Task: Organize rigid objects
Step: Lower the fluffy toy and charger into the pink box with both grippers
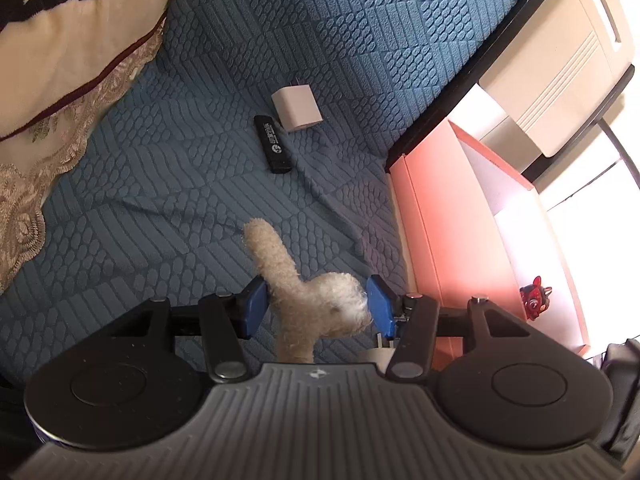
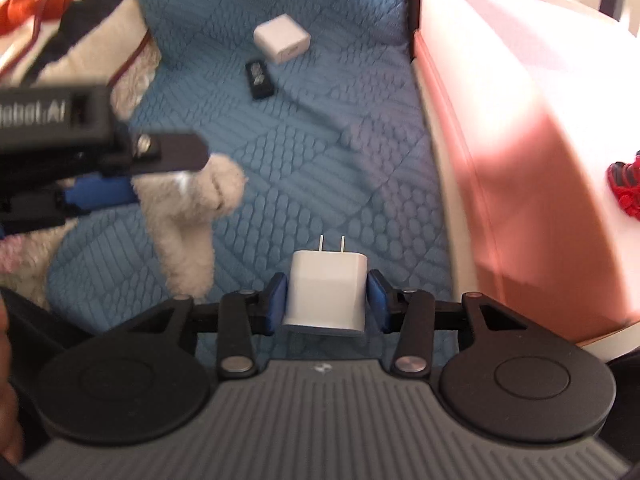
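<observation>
My left gripper (image 1: pixel 318 308) is shut on a beige plush toy (image 1: pixel 316 304), both blue pads pressed into its fur just above the blue bedspread (image 1: pixel 160 200). In the right wrist view the same plush toy (image 2: pixel 192 216) hangs from the left gripper's blue pad (image 2: pixel 100 196). My right gripper (image 2: pixel 326 300) is shut on a white plug charger (image 2: pixel 326 292) whose two prongs point away from me. A second white charger cube (image 1: pixel 297 107) (image 2: pixel 282 38) and a black USB stick (image 1: pixel 273 144) (image 2: pixel 259 79) lie side by side farther up the bed.
A pink open box (image 1: pixel 436 240) (image 2: pixel 520 152) stands against the bed's right edge, with a red figurine (image 1: pixel 535 299) (image 2: pixel 624 188) inside. A cream pillow with lace trim (image 1: pixel 60 60) lies at the upper left. A white appliance (image 1: pixel 560 60) stands beyond the bed.
</observation>
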Action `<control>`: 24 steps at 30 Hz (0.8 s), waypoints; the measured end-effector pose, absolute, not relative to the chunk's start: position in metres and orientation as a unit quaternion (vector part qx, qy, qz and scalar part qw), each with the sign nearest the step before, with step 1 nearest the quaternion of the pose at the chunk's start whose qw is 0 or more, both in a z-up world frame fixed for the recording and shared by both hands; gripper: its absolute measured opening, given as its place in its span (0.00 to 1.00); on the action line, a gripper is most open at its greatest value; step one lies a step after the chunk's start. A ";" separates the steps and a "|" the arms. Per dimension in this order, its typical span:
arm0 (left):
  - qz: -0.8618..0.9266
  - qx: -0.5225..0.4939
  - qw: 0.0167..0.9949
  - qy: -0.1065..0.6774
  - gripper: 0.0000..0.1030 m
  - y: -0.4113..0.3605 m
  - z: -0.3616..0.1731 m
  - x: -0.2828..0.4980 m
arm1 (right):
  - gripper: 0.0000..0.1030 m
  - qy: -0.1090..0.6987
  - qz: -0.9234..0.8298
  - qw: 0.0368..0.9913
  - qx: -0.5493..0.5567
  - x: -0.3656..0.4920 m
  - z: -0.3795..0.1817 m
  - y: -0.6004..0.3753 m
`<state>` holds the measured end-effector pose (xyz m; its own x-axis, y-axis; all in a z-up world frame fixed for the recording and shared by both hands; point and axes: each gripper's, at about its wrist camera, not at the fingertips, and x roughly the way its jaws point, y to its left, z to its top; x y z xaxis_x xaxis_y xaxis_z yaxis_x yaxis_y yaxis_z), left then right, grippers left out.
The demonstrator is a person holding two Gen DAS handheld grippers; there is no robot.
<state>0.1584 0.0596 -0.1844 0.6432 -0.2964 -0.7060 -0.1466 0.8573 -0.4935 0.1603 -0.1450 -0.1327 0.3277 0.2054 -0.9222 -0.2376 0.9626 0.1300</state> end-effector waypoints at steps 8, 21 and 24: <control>-0.061 -0.279 0.878 0.385 0.57 0.055 -0.147 0.163 | 0.45 0.506 0.150 0.849 0.008 0.180 -0.068 -0.176; -0.113 -0.263 0.895 0.343 0.57 -0.003 -0.089 0.191 | 0.45 0.434 0.136 0.890 -0.004 0.210 -0.007 -0.232; -0.127 -0.257 0.892 0.351 0.57 -0.025 -0.091 0.195 | 0.45 0.439 0.118 0.891 0.006 0.211 -0.012 -0.252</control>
<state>0.1947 -0.0247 -0.0906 0.7218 -0.4072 -0.5597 0.0472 0.8357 -0.5472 0.2114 -0.2521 -0.0119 0.5861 0.2160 -0.7809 -0.2052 0.9720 0.1148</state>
